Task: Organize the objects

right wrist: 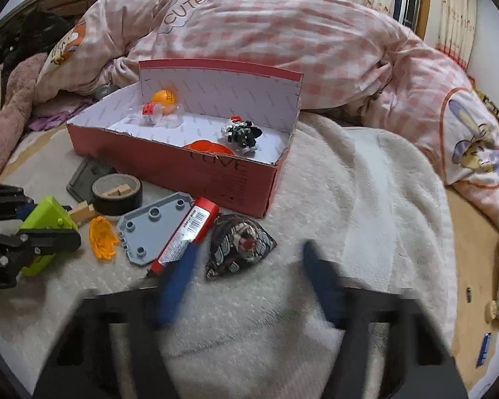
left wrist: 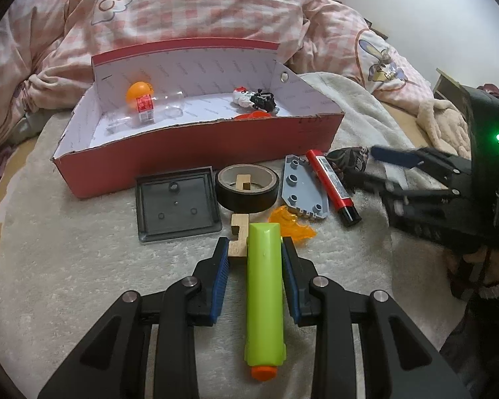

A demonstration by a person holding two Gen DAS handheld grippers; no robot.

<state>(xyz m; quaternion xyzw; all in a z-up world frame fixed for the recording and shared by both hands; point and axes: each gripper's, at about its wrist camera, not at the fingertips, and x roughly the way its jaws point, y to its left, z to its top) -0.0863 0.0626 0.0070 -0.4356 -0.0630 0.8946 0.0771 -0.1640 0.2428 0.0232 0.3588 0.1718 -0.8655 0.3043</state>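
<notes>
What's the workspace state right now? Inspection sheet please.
Surface: white fleece blanket over a bed.
Job's things: red box open, holding an orange ball, a clear bottle, a toy figure. In front of it: grey tray, tape roll, wood block, grey plate, red tube, orange plastic piece, patterned pouch.
Clutter: nothing seen.
Grippers: left gripper straddles green marker, gap showing on one side; right gripper open, empty, blurred.
Cables: nothing seen.
Surroundings: pink checked duvet, curtains.
</notes>
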